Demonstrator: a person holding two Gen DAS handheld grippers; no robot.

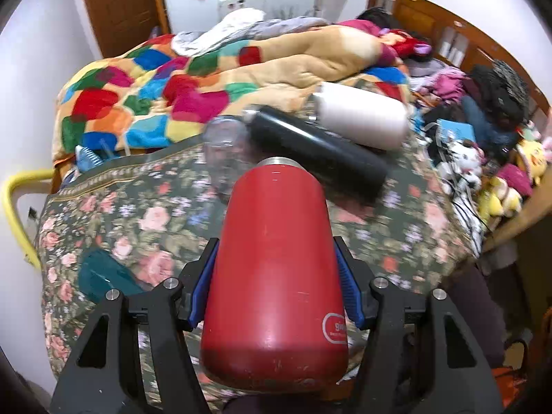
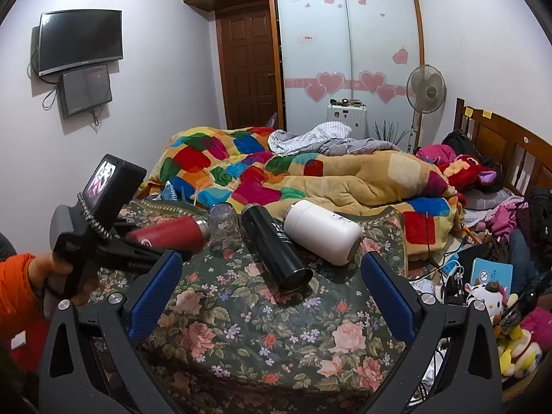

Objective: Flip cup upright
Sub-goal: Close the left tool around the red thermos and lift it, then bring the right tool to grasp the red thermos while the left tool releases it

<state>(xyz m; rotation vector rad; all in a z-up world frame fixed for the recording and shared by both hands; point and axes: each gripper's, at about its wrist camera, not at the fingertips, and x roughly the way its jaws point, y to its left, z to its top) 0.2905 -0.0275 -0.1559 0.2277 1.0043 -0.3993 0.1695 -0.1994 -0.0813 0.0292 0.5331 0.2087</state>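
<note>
My left gripper (image 1: pixel 276 269) is shut on a red cup (image 1: pixel 276 276), a red flask with a steel neck, held lying along the fingers above the floral cloth. In the right wrist view the red cup (image 2: pixel 165 236) points right, nearly horizontal, in the left gripper (image 2: pixel 145 245). A black cup (image 2: pixel 276 248) and a white cup (image 2: pixel 321 231) lie on their sides on the cloth; they also show in the left wrist view, black (image 1: pixel 317 148) and white (image 1: pixel 362 117). My right gripper (image 2: pixel 272 276) is open and empty, near the black cup.
A clear glass jar (image 2: pixel 224 227) stands between the red and black cups. The floral cloth (image 2: pixel 258 338) covers the bed's near part. A colourful quilt (image 2: pixel 258 172) is heaped behind. Plush toys and clutter (image 2: pixel 490 293) crowd the right edge.
</note>
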